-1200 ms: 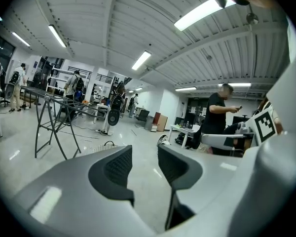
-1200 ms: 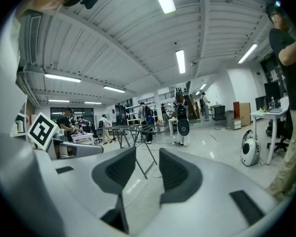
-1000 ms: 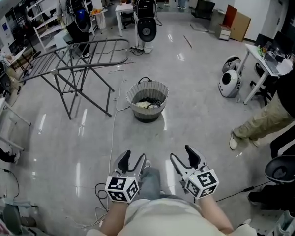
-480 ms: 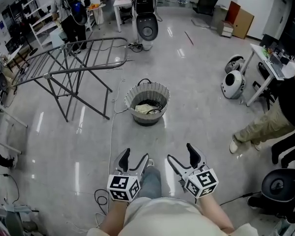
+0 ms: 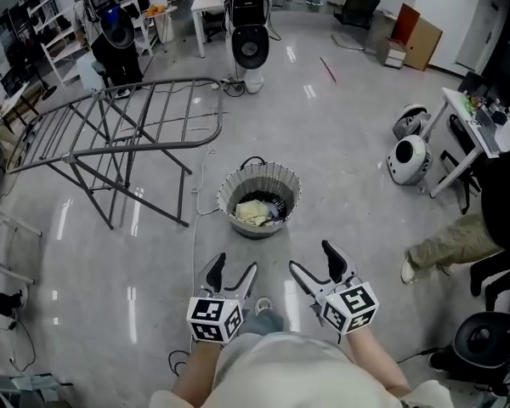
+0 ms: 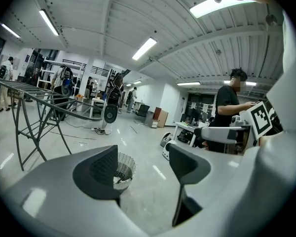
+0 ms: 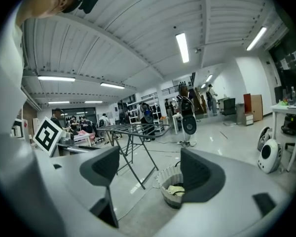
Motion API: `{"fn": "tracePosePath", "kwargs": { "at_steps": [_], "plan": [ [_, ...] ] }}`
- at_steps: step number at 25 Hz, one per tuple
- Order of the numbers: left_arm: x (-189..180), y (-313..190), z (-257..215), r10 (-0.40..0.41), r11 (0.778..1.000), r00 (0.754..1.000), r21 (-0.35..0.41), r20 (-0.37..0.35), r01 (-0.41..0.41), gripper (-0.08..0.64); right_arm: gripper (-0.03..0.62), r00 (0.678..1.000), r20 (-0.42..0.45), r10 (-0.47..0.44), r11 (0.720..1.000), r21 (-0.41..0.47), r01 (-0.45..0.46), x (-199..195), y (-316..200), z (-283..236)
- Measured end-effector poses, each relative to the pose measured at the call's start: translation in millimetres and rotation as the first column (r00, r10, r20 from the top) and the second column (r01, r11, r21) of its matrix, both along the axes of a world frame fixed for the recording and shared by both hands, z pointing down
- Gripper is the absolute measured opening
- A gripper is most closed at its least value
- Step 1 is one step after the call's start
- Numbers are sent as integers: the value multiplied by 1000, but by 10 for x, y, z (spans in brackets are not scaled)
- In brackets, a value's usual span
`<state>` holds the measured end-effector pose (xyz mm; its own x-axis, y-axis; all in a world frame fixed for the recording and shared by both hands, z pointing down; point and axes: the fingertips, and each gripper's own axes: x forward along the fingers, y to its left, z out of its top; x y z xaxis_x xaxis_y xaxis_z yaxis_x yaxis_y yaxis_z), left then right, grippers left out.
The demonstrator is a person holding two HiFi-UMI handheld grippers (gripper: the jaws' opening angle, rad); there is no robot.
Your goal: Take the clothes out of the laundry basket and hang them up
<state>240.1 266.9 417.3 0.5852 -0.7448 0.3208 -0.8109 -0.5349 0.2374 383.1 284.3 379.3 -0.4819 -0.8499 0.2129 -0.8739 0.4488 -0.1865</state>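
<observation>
The round white laundry basket [image 5: 258, 195] stands on the grey floor, with pale clothes [image 5: 252, 212] lying inside it. A grey metal drying rack [image 5: 110, 130] stands to its left, with nothing hanging on it. Both grippers are held low in front of me, short of the basket. My left gripper [image 5: 232, 270] and my right gripper [image 5: 314, 262] are open with nothing between the jaws, which have just spread wider. In the left gripper view, the left gripper [image 6: 143, 167] frames the basket [image 6: 124, 167]. In the right gripper view, the right gripper [image 7: 153, 172] frames the basket [image 7: 171, 184] and the rack [image 7: 133, 132].
A cable [image 5: 195, 219] runs along the floor from the basket's left side. Two white round robots [image 5: 408, 158] sit by a desk [image 5: 467, 126] at the right. A person in khaki trousers [image 5: 459, 240] stands there, next to a black office chair [image 5: 489, 338]. A black standing device [image 5: 248, 49] is behind the basket.
I have moved toward the basket, which now sits closer and lower in the head view. Both grippers' jaws stand wider apart than a second ago.
</observation>
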Motion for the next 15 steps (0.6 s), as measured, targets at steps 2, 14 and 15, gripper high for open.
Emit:
{"fn": "tracePosePath", "kwargs": {
  "at_steps": [2, 14, 15],
  "plan": [
    [-52, -297, 18, 5, 1000, 1000, 1, -3, -5, 311, 365, 1000, -2, 0, 1000, -2, 0, -60, -284, 16],
    [-42, -1443, 393, 50, 998, 998, -35, 30, -49, 311, 365, 999, -28, 38, 999, -28, -38, -38, -1407, 264],
    [-63, -1478, 430, 47, 998, 998, -46, 32, -45, 311, 365, 999, -38, 37, 999, -37, -38, -45, -1445, 290]
  ]
}}
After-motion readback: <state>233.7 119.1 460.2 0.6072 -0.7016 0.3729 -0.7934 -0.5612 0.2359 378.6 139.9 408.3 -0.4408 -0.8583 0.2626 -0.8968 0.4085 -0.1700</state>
